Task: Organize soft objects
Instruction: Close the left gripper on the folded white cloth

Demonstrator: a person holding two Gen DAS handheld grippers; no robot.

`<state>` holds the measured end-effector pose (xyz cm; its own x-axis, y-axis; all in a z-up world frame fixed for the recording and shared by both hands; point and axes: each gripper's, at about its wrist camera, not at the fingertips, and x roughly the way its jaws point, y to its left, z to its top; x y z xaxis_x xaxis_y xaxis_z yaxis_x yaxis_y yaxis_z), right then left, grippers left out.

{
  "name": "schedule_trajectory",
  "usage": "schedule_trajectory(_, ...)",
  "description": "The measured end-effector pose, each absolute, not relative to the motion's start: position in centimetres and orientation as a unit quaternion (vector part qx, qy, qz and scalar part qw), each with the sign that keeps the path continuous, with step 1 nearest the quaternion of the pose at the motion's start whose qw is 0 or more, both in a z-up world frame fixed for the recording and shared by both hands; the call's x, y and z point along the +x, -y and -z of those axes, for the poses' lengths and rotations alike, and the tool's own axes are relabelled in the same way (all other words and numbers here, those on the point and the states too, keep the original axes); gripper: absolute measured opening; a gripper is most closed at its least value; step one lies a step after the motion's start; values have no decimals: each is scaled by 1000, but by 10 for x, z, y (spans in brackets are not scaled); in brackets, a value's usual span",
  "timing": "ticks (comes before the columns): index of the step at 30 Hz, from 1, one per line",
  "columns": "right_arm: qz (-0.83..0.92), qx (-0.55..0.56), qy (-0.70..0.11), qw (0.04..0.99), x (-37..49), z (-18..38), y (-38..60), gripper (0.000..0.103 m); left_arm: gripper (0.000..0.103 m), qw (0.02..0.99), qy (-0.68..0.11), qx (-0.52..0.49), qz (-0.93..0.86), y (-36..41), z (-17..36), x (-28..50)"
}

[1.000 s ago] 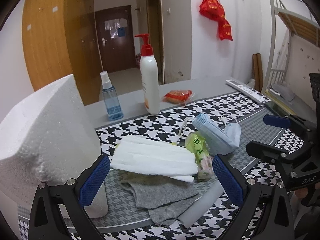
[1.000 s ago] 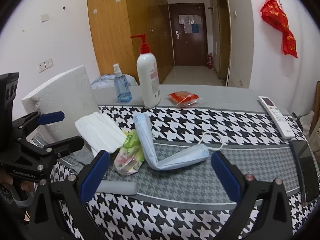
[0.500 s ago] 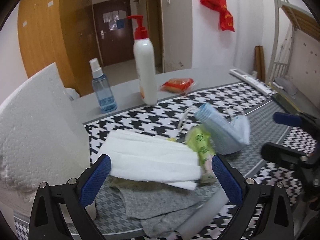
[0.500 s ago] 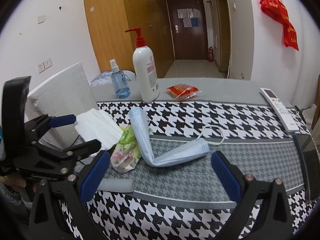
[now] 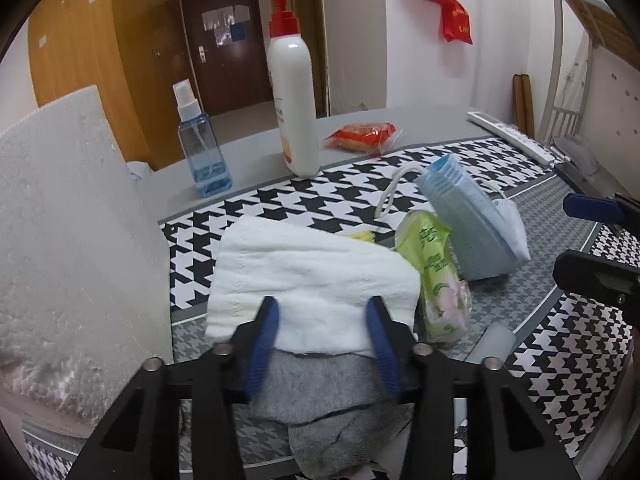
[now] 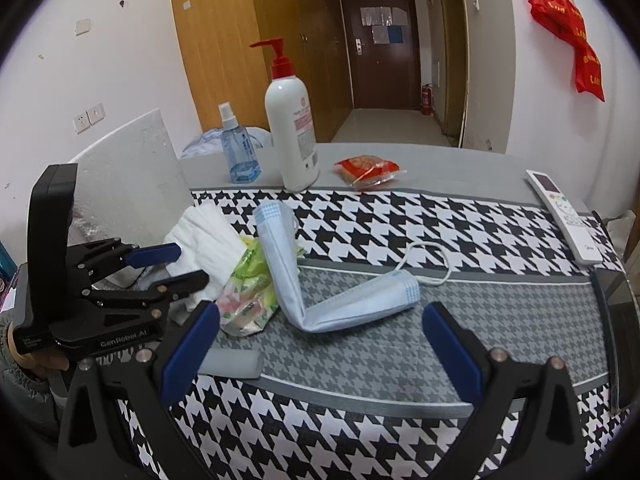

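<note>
Our left gripper [image 5: 323, 314] is closing on the folded white cotton towel [image 5: 308, 276] between its jaws — grey knit sock [image 5: 320, 408] just beneath may get pinched too. Our right gripper [image 6: 320, 330] hangs wide open, empty — pale blue pleated face mask [image 6: 320, 288] just ahead.

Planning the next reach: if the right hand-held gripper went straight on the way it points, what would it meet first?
Probably the folded blue face mask, lying dead ahead between the right hand-held gripper's open blue pads; depth is hard to judge.

left gripper [image 5: 323, 334]: black frame, blue pads, silver screws | right gripper [image 6: 320, 344]: same | grey fleecy sleeve [image 6: 18, 392]
</note>
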<state>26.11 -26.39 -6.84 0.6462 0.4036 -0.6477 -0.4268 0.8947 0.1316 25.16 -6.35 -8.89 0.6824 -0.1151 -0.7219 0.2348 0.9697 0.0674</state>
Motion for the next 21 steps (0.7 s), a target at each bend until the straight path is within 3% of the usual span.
schedule_trajectory(4,-230,-23,-360,904,265,70,261,102,26,916,-384,69,97,59,89,252)
schedule_trajectory(6,-232,-26,-362,903,266,70,259,102,24,918,-379,60,101,56,87,251)
schedule_trajectory(8,-234,-28,-362,902,267,70,258,102,14,921,-371,51,107,55,84,249)
schedule_trajectory(11,-236,-27,-363,901,269,70,258,102,8,924,-360,53,117,58,80,245)
schedule_trajectory(15,-238,-30,-362,901,271,69,257,102,8,929,-344,59,122,62,74,240)
schedule_trajectory(16,-239,-32,-360,901,271,68,256,102,9,931,-340,62,117,62,72,239)
schedule_trajectory(18,-243,-37,-356,902,273,67,253,102,20,932,-338,63,114,62,71,239)
schedule_trajectory(20,-246,-43,-354,901,274,67,249,102,50,934,-335,60,110,60,70,238)
schedule_trajectory(21,-248,-46,-355,900,275,68,247,102,53,935,-332,56,108,59,69,238)
